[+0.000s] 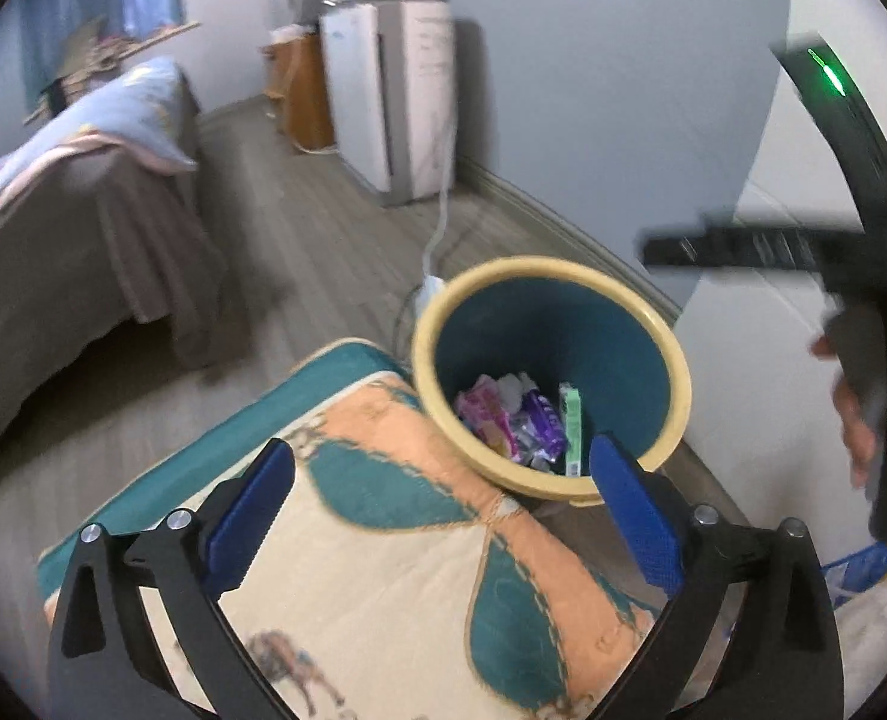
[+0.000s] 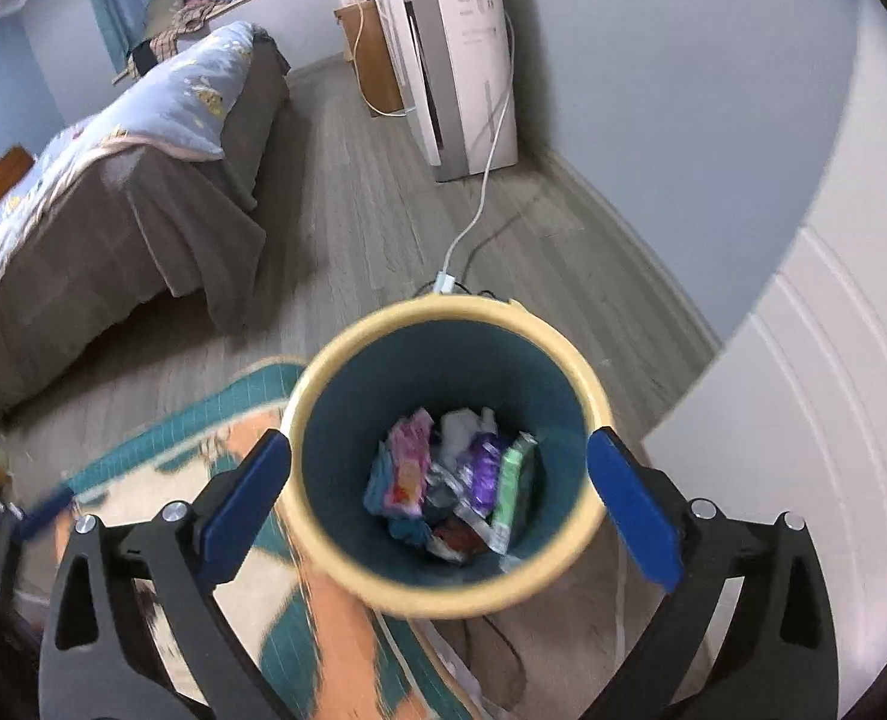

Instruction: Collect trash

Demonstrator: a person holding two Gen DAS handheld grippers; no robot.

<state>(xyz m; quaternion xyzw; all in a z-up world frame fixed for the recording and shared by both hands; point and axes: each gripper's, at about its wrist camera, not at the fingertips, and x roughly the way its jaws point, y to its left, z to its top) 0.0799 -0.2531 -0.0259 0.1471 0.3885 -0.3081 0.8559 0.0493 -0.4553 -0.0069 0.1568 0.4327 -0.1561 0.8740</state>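
Observation:
A round trash bin (image 1: 677,372) (image 2: 599,408) with a cream rim and a teal inside stands on the floor. Several wrappers (image 1: 515,420) (image 2: 443,480), pink, purple, green and white, lie at its bottom. My left gripper (image 1: 440,489) is open over a patterned mat, with the bin just ahead and to the right of its blue pads. My right gripper (image 2: 437,468) hangs open above the bin's mouth, nothing between its pads. In the left wrist view the other gripper's black frame and a hand (image 1: 863,420) show at the right edge.
A teal, orange and cream mat (image 1: 383,570) (image 2: 251,438) lies beside the bin. A bed (image 1: 53,210) (image 2: 113,180) fills the left side. A white appliance (image 1: 395,96) (image 2: 461,60) stands by the far wall, its cable (image 2: 479,198) running to a plug behind the bin. A white door (image 2: 803,420) is at right.

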